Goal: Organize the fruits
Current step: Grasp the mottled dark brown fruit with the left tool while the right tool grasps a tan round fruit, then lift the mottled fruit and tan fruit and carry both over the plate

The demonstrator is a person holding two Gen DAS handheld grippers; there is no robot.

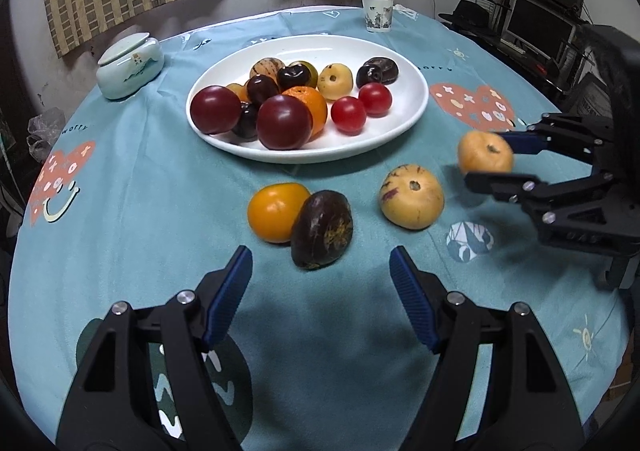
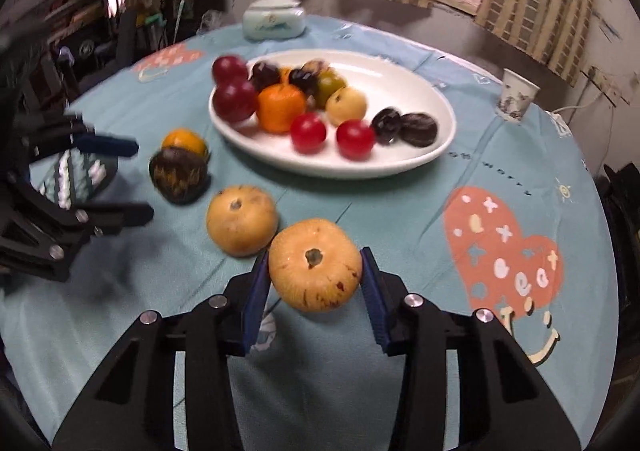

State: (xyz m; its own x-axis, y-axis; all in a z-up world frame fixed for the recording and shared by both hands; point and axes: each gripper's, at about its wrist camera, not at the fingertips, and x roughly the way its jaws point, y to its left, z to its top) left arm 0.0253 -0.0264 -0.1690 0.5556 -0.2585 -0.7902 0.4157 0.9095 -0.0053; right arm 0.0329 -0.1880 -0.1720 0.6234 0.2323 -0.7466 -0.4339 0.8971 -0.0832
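Observation:
A white oval plate (image 1: 404, 119) (image 2: 432, 159) holds several fruits: dark red plums, an orange, small red tomatoes, yellow and dark fruits. On the cloth in front lie an orange fruit (image 1: 274, 211) (image 2: 184, 141), a dark brown fruit (image 1: 322, 229) (image 2: 179, 174) touching it, and a yellow speckled fruit (image 1: 412, 196) (image 2: 241, 219). My right gripper (image 2: 315, 271) (image 1: 486, 157) is shut on a tan-orange round fruit (image 2: 315, 265) (image 1: 485, 153), held just above the cloth. My left gripper (image 1: 320, 299) (image 2: 136, 179) is open and empty, just short of the dark brown fruit.
A pale lidded ceramic jar (image 1: 130, 65) (image 2: 274, 19) stands left of the plate. A paper cup (image 1: 377, 13) (image 2: 516, 99) stands behind it. The round table has a teal patterned cloth (image 1: 140, 187). Shelves and a monitor (image 1: 536, 25) stand at the right.

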